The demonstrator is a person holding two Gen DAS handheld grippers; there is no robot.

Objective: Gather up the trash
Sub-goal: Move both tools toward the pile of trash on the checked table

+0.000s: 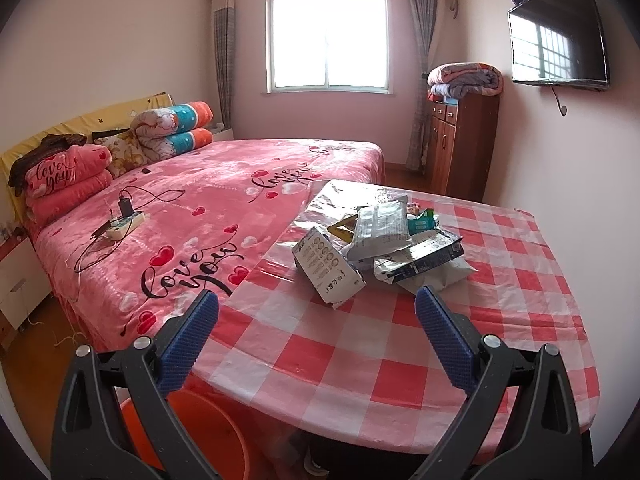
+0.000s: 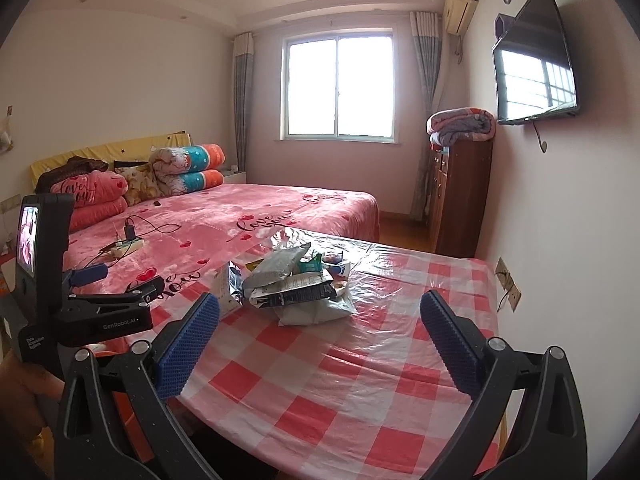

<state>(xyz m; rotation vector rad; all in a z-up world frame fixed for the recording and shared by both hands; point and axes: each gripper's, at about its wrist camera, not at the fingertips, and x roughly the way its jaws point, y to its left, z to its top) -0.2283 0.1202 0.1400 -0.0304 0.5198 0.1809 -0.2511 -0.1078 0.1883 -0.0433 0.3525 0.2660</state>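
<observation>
A pile of empty snack wrappers and foil bags [image 1: 380, 248] [image 2: 296, 280] lies on the far half of a table under a red-and-white checked plastic cloth [image 1: 400, 360] [image 2: 360, 380]. My left gripper [image 1: 317, 295] is open, held just short of the pile over the table's near left part, and nothing is between its blue pads. My right gripper [image 2: 320, 299] is also open and empty, further back from the pile. In the right wrist view the left gripper [image 2: 120, 280] shows from the side at the table's left edge, held by a hand [image 2: 28, 392].
An orange bucket [image 1: 192, 420] stands on the floor below the table's near left edge. A bed with a pink cover [image 1: 200, 208] adjoins the table's left side and carries a power strip with a charger [image 1: 124, 224]. A wooden cabinet [image 1: 460, 140] and a wall TV [image 1: 560, 40] are at the right.
</observation>
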